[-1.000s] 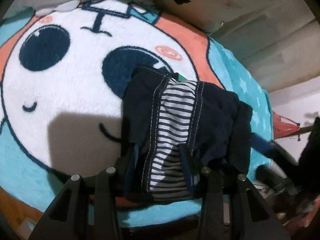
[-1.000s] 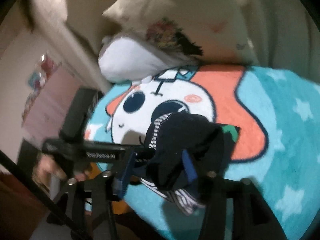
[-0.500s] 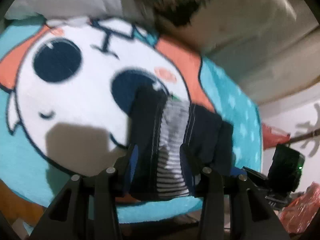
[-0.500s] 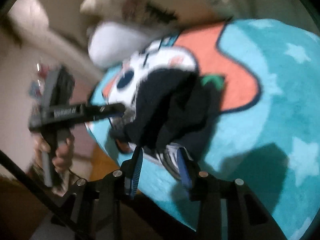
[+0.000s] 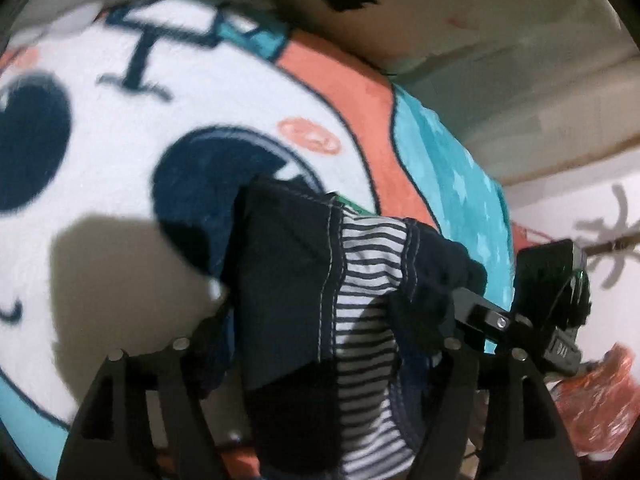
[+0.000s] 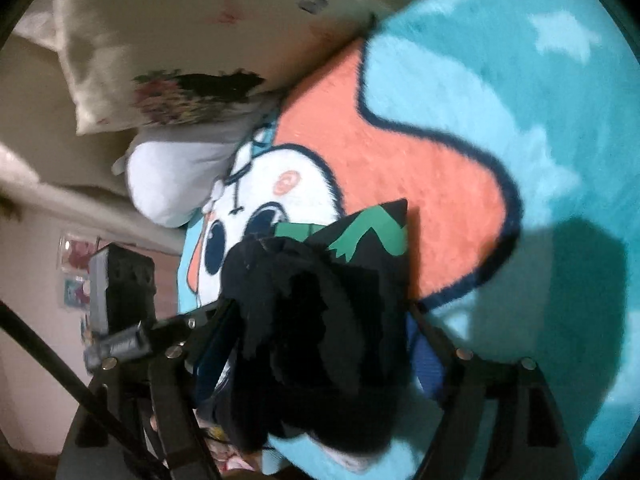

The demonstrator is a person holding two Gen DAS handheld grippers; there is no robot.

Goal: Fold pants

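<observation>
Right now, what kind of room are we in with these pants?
Most likely a bedroom: the pants lie on a plush cartoon blanket spread like bedding, with a white pillow and a printed cushion against the wall behind it.
</observation>
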